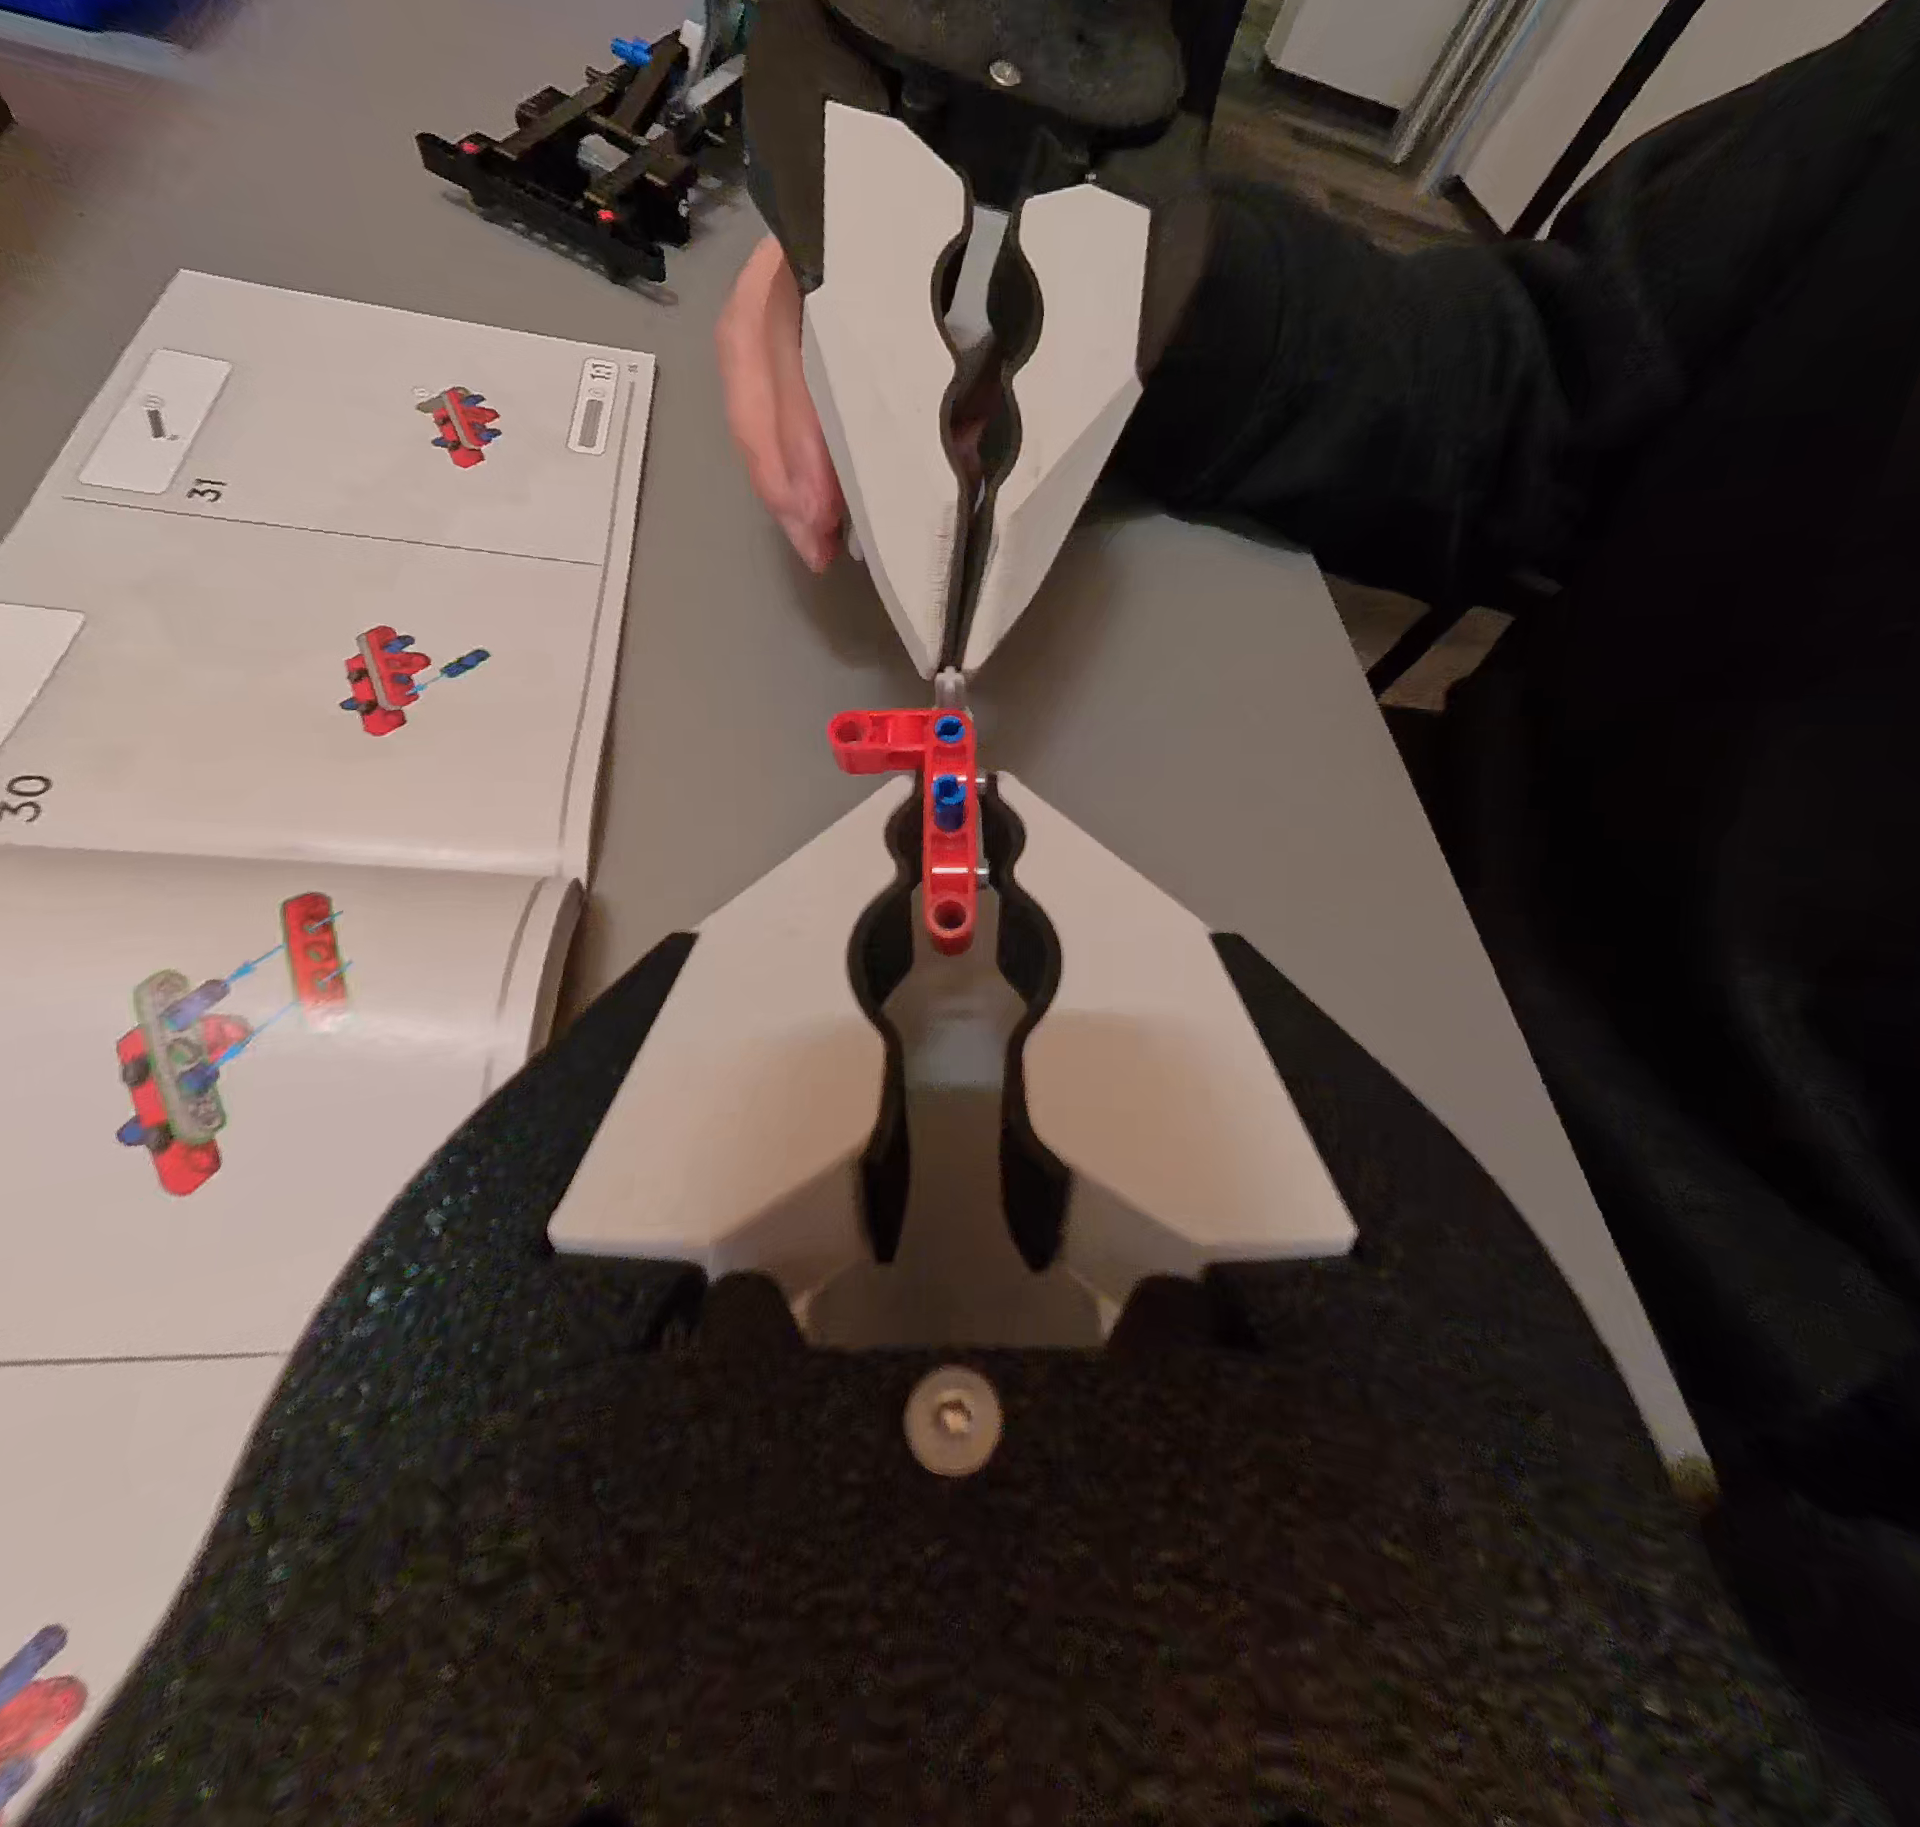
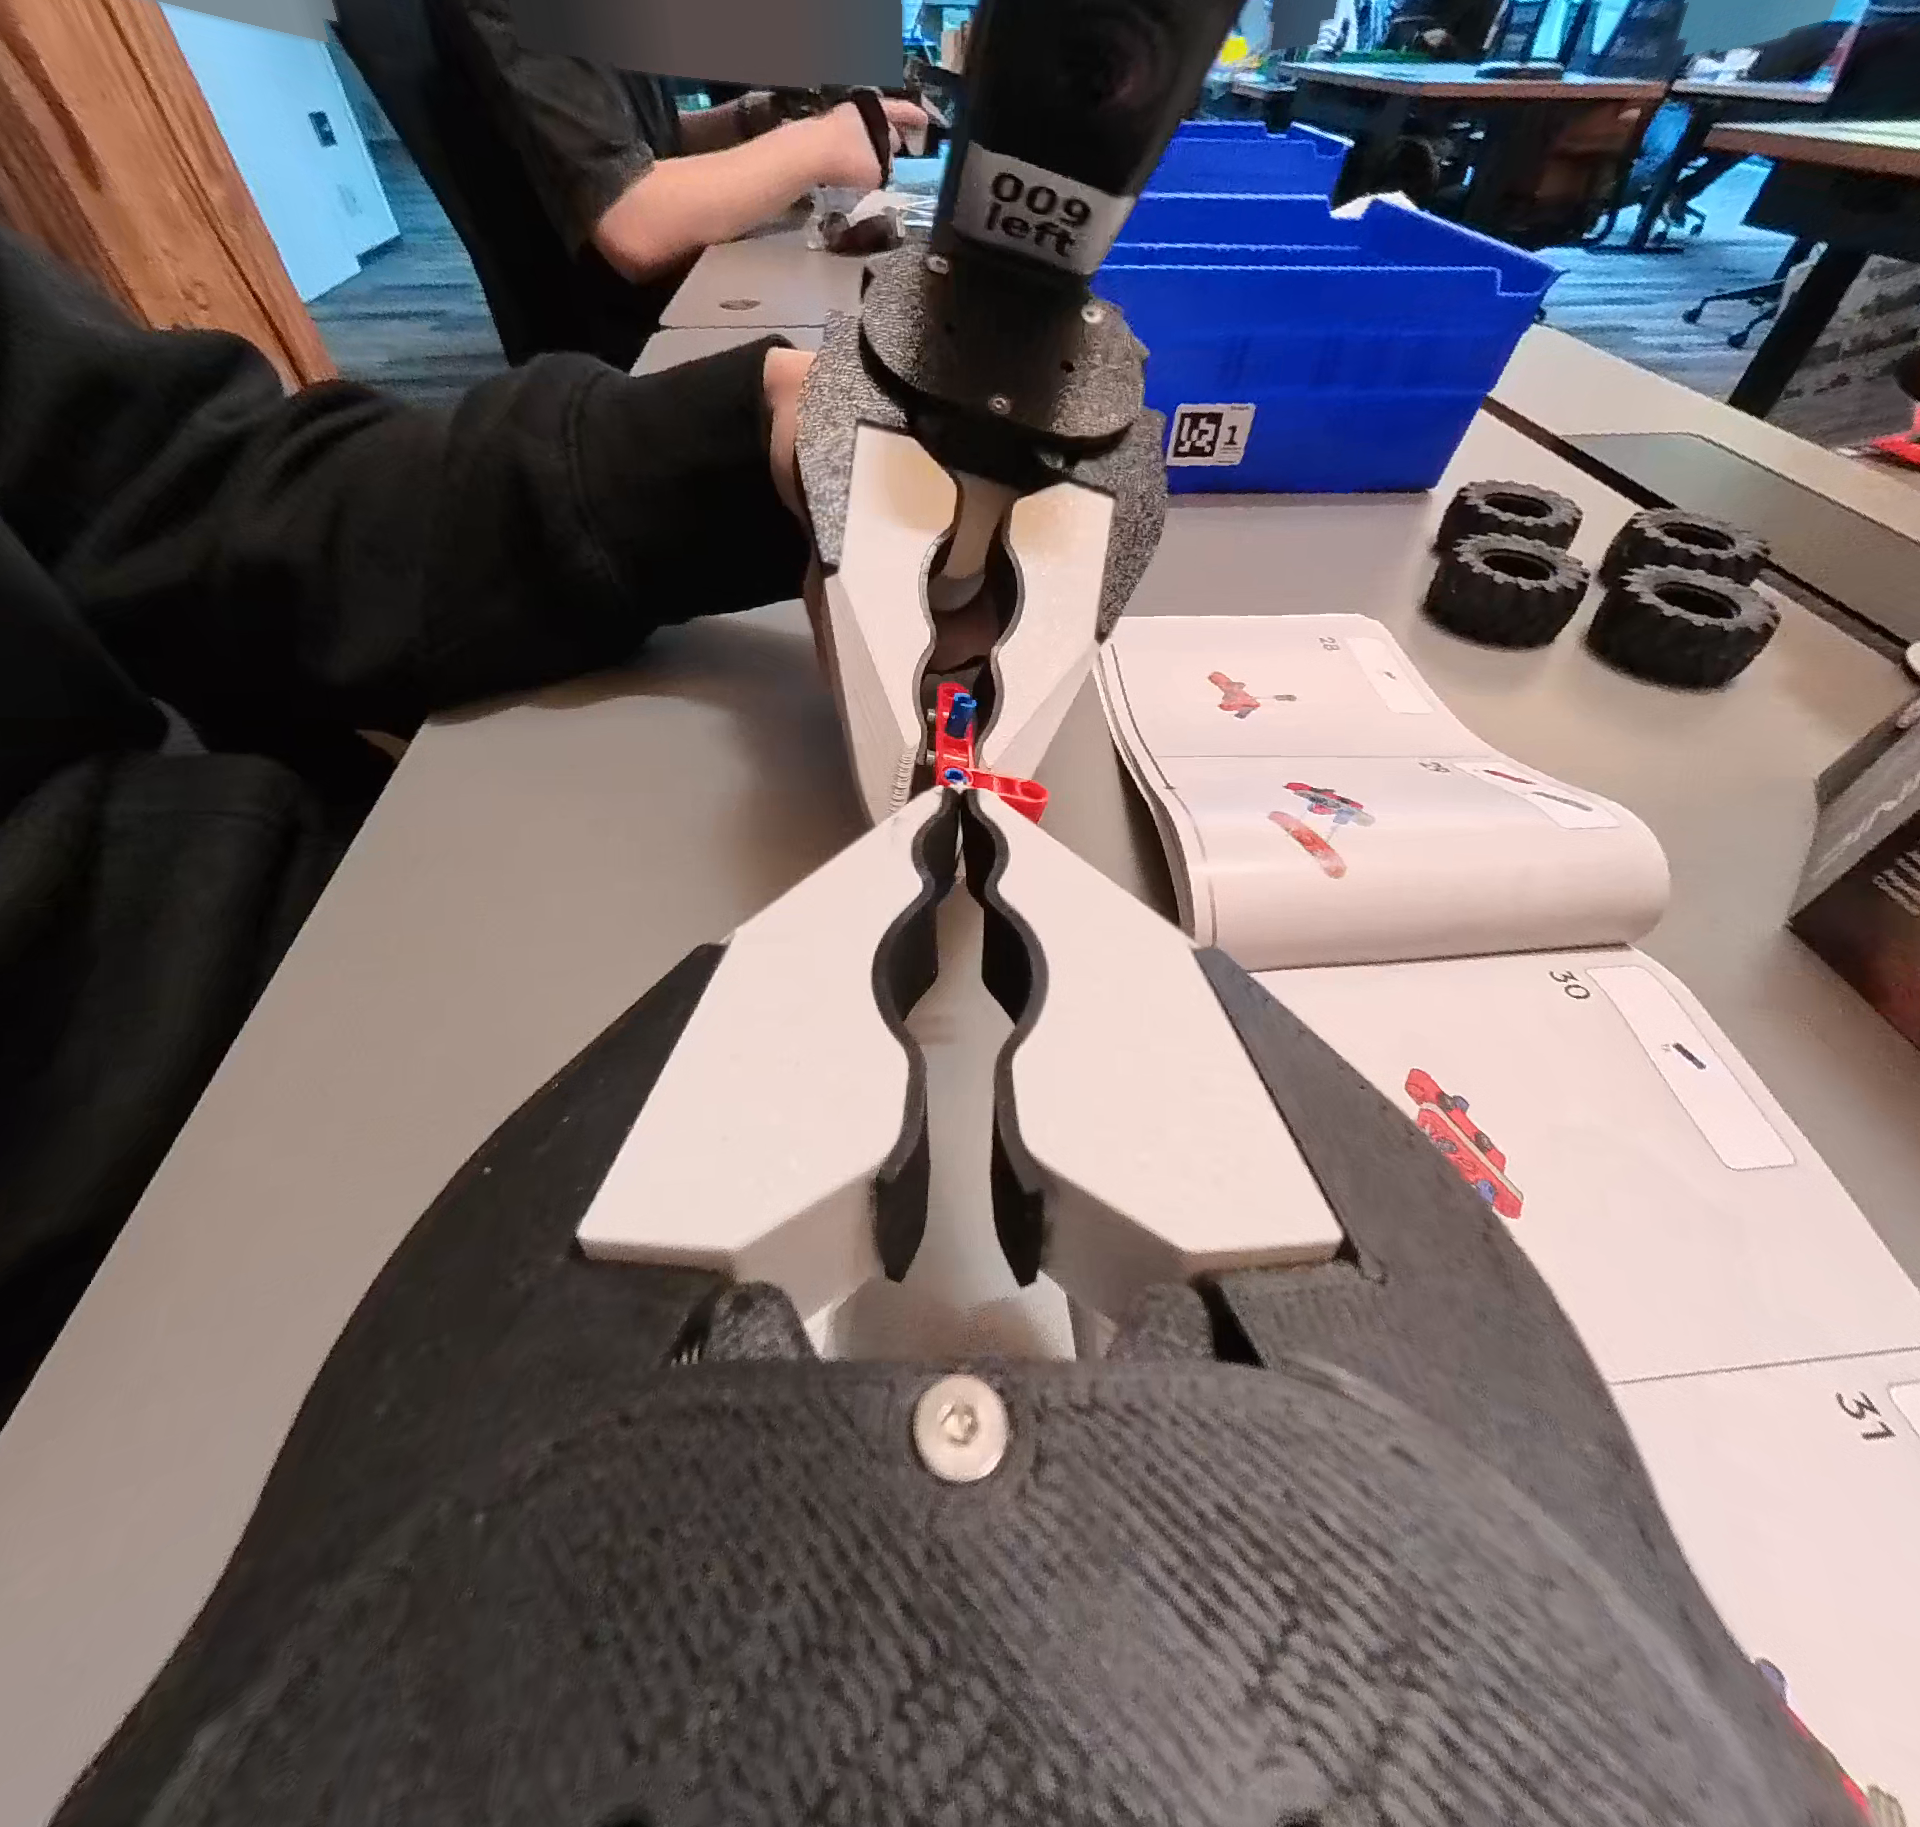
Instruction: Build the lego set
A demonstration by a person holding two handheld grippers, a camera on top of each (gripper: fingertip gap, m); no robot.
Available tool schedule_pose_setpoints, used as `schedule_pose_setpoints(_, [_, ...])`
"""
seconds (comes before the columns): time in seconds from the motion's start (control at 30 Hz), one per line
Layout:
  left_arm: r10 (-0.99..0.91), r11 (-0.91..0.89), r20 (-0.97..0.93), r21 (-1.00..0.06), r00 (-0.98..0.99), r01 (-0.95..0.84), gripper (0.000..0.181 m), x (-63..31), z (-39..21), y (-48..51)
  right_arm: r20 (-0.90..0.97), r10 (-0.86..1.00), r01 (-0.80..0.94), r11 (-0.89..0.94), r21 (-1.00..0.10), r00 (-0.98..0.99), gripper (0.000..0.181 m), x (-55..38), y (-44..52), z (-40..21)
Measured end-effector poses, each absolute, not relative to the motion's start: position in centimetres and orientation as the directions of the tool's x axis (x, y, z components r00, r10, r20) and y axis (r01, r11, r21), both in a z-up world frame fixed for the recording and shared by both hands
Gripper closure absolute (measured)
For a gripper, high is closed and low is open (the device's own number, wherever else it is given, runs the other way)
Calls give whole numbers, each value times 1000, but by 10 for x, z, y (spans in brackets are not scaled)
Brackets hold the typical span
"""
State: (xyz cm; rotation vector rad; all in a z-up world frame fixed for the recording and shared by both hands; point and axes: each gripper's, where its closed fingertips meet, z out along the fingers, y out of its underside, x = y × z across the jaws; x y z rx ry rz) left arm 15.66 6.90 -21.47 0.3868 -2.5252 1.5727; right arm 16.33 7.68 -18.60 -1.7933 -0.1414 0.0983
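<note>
My left gripper (image 1: 951, 790) is shut on a red L-shaped beam (image 1: 948, 842) with blue pins (image 1: 945, 798) in it and holds it above the grey table (image 1: 1195, 738). The beam's short arm points left. My right gripper (image 1: 951, 663) comes from the far side with its tips together, right at the beam's corner. A small light grey stub (image 1: 951, 686) sticks out of that corner and meets those tips; I cannot tell whether it is pinched. In the right wrist view my right gripper (image 2: 956, 798) is shut just before the red beam (image 2: 951, 738), which sits in the left gripper (image 2: 961, 743).
An open instruction booklet (image 1: 312, 634) lies left of the grippers and also shows in the right wrist view (image 2: 1403, 821). A partly built black model (image 1: 582, 156) stands at the back. Several black tyres (image 2: 1600, 582), a blue bin (image 2: 1299, 343) and a dark box (image 2: 1860, 842) stand beyond. Left and right tips are no more than a few centimetres apart. The partly built black model (image 1: 582, 156) is about equally far from each gripper, around 30 cm.
</note>
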Motion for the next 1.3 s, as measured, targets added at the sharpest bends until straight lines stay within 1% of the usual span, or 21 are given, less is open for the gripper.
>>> schedule_pose_setpoints(0.17, [-169, 417, 245, -860, -955, -294, 175, 161, -216, 70, 0, 152, 35, -226, -974, 988, 175, 164, 77, -187])
schedule_pose_setpoints(0.27, [-162, 421, 234, -862, -959, -282, 175, 160, -216, 69, -1, 149, 32, -221, -975, 989, 177, 164, 77, -186])
schedule_pose_setpoints(0.33, [-153, 423, 233, -863, -960, -277, 175, 159, -216, 69, -2, 113, 25, -233, -972, 994, 166, 170, 78, -188])
schedule_pose_setpoints(0.4, [-149, 422, 229, -865, -962, -271, 175, 158, -215, 67, 2, 128, 33, -244, -969, 992, 169, 167, 79, -189])
schedule_pose_setpoints(0.47, [-152, 424, 225, -865, -963, -269, 175, 158, -216, 67, 10, 146, 46, -245, -968, 989, 178, 164, 78, -190])
schedule_pose_setpoints(0.63, [-157, 438, 215, -859, -964, -263, 175, 158, -218, 67, 15, 140, 50, -250, -967, 990, 176, 165, 79, -191])
schedule_pose_setpoints(0.7, [-163, 446, 208, -857, -965, -260, 175, 159, -219, 67, 9, 141, 45, -256, -966, 990, 179, 165, 79, -191])
schedule_pose_setpoints(0.77, [-169, 475, 194, -843, -966, -252, 175, 159, -224, 69, -22, 143, 22, -300, -954, 989, 179, 165, 81, -197])
schedule_pose_setpoints(0.83, [-201, 495, 160, -835, -966, -241, 172, 164, -228, 71, -28, 104, 7, -322, -947, 994, 179, 170, 82, -201])
schedule_pose_setpoints(0.87, [-226, 491, 130, -841, -965, -228, 171, 169, -226, 72, -48, 75, -23, -312, -950, 996, 179, 174, 82, -199])
schedule_pose_setpoints(0.93, [-320, 468, -9, -871, -947, -150, 168, 189, -215, 75, -171, -2, -167, -239, -957, 985, 179, 189, 81, -189])
schedule_pose_setpoints(1.0, [-414, 487, -214, -873, -884, -16, 148, 207, -199, 83, -364, -42, -367, -124, -922, 930, 179, 205, 75, -179])
schedule_pose_setpoints(1.03, [-428, 523, -334, -850, -840, 72, 146, 211, -191, 86, -442, -59, -445, -63, -893, 895, 179, 214, 70, -175])
schedule_pose_setpoints(1.07, [-409, 569, -464, -803, -786, 177, 146, 211, -184, 86, -504, -56, -506, -21, -862, 862, 179, 220, 66, -173])
schedule_pose_setpoints(1.1, [-376, 616, -594, -734, -711, 288, 146, 209, -176, 84, -548, -59, -549, 9, -836, 834, 179, 225, 63, -172])
schedule_pose_setpoints(1.13, [-345, 652, -706, -654, -618, 383, 150, 208, -167, 80, -575, -84, -574, 36, -818, 814, 179, 231, 60, -174])
schedule_pose_setpoints(1.17, [-329, 675, -777, -591, -536, 443, 153, 206, -159, 75, -592, -94, -590, 48, -806, 800, 179, 234, 59, -175])
schedule_pose_setpoints(1.23, [-302, 704, -834, -521, -461, 482, 152, 204, -155, 67, -620, -96, -617, 69, -784, 778, 179, 237, 57, -175])
schedule_pose_setpoints(1.3, [-234, 753, -881, -432, -411, 497, 151, 205, -163, 63, -660, -62, -655, 85, -751, 749, 179, 236, 57, -174])
